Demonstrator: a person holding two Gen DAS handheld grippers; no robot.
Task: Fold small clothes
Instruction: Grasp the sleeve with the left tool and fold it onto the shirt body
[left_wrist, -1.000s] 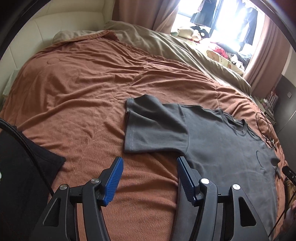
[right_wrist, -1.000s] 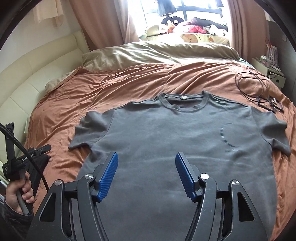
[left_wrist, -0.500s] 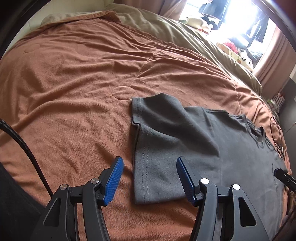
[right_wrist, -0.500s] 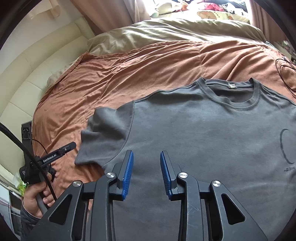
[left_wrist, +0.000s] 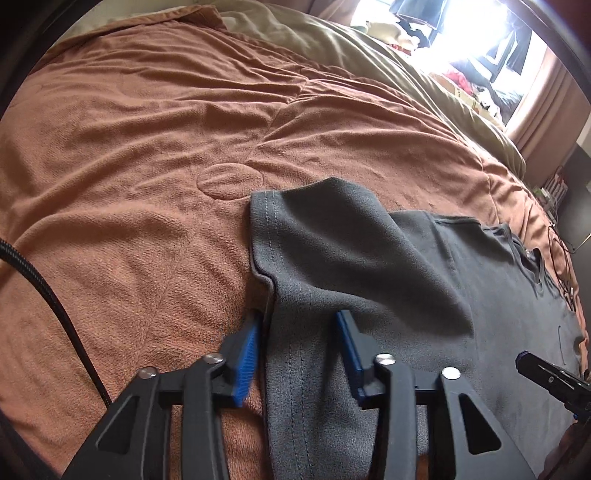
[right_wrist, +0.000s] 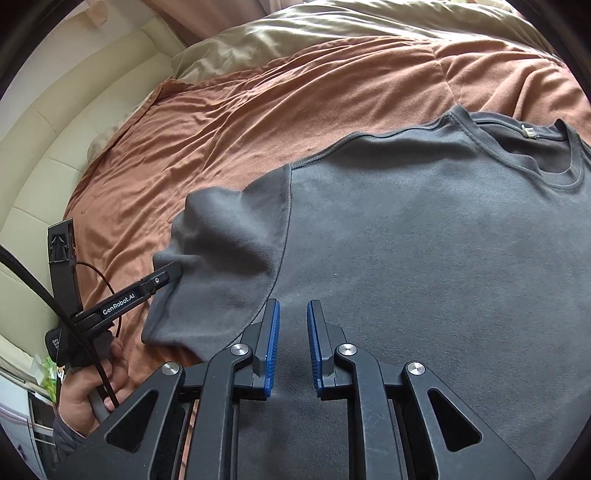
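Grey t-shirt (right_wrist: 424, 258) lies flat on the brown blanket (left_wrist: 129, 166). Left gripper (left_wrist: 299, 332), jaws just closing, pinches the sleeve hem (left_wrist: 291, 369); right gripper (right_wrist: 293, 328), narrowing on the body fabric (no pinch visible), should gather cloth fully before lifting.

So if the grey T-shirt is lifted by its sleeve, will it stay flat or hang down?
Probably it hangs down: the grey T-shirt looks soft, and its sleeve already bunches between the left hand-held gripper pads. It seems light. The fleecy brown blanket may drag on it slightly.
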